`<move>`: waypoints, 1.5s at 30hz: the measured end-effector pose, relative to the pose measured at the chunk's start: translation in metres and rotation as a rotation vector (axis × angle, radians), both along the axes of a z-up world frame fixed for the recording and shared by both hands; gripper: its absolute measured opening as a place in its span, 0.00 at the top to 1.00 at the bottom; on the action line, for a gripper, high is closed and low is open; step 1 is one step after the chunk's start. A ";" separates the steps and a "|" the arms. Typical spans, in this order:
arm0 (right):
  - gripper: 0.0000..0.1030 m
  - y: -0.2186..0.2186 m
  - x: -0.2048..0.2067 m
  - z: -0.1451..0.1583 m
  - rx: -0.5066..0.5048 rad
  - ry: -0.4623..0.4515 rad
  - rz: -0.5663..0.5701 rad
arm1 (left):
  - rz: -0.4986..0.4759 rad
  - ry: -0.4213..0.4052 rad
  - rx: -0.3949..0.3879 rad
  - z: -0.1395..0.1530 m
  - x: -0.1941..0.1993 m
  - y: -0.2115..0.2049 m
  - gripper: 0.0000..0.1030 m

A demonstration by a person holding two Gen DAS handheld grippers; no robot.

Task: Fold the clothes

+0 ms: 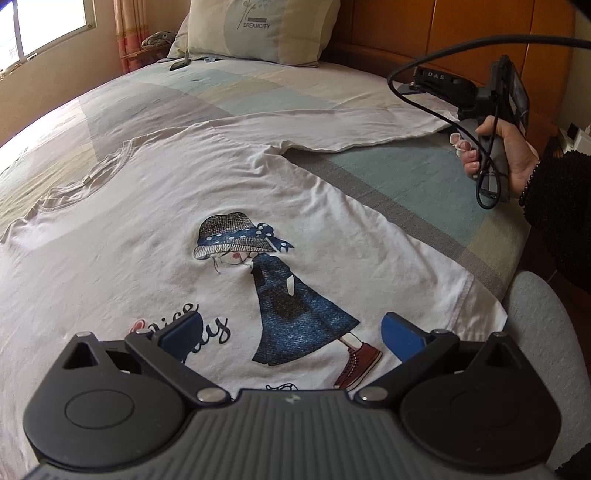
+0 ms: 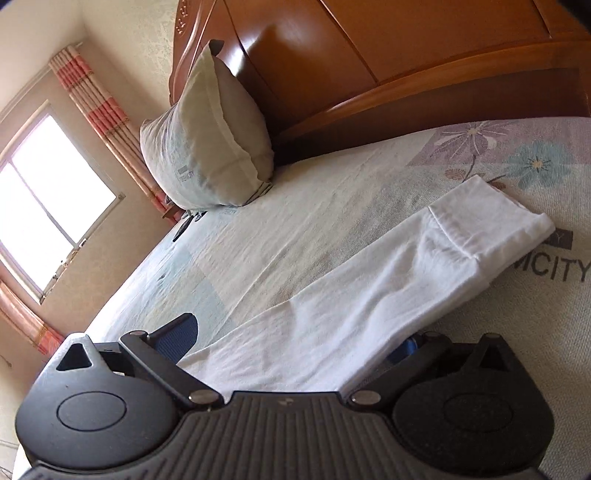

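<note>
White fabric dominates both views: a long-sleeved shirt (image 1: 155, 236) lies spread front-up on the bed (image 1: 399, 184), which serves as the landmark for everything else. On the shirt's chest is a print of a girl (image 1: 280, 295) in a checked hat, blue dress and red shoes, with dark cursive lettering beside her. The neckline sits toward the window side of the bed, and one sleeve (image 1: 332, 122) stretches out across the bedspread toward the wooden headboard (image 1: 424, 33). The left gripper (image 1: 291, 332) hovers low over the printed chest with its blue-padded fingers (image 1: 400, 336) spread well apart, nothing between them. In the right wrist view the same sleeve (image 2: 369, 280) runs away across the bed, its cuff (image 2: 491, 225) resting flat near printed flowers and lettering on the bedspread. The right gripper (image 2: 291, 343) has its jaws apart on either side of the sleeve's near part; one blue finger (image 2: 177, 336) shows clear of the cloth, while the other is mostly hidden under the fabric's edge, so whether it touches the cloth cannot be told. From the left wrist view, a hand (image 1: 506, 155) in a dark fuzzy sleeve grips that tool's handle above the bed's near edge, a black cable looping off it. A pillow (image 1: 258, 29) leans at the head of the bed against the headboard, and a striped curtain (image 2: 99, 122) hangs by the window beyond it.
</note>
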State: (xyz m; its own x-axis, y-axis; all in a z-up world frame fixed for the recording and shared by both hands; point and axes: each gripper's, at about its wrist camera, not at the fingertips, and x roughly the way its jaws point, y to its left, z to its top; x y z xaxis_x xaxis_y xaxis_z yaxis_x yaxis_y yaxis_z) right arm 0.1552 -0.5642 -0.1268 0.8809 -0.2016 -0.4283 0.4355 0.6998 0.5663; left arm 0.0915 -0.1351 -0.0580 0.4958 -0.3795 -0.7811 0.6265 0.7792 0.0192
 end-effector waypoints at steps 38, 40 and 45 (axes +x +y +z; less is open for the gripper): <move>0.00 0.147 0.062 0.140 -0.148 -0.158 0.340 | 0.014 -0.061 0.055 0.032 -0.016 0.134 0.01; 0.00 0.162 0.070 0.144 -0.153 -0.159 0.356 | 0.025 -0.051 0.044 0.030 -0.014 0.144 0.01; 0.00 0.202 0.092 0.145 -0.160 -0.158 0.404 | -0.037 -0.030 0.065 0.024 -0.014 0.159 0.01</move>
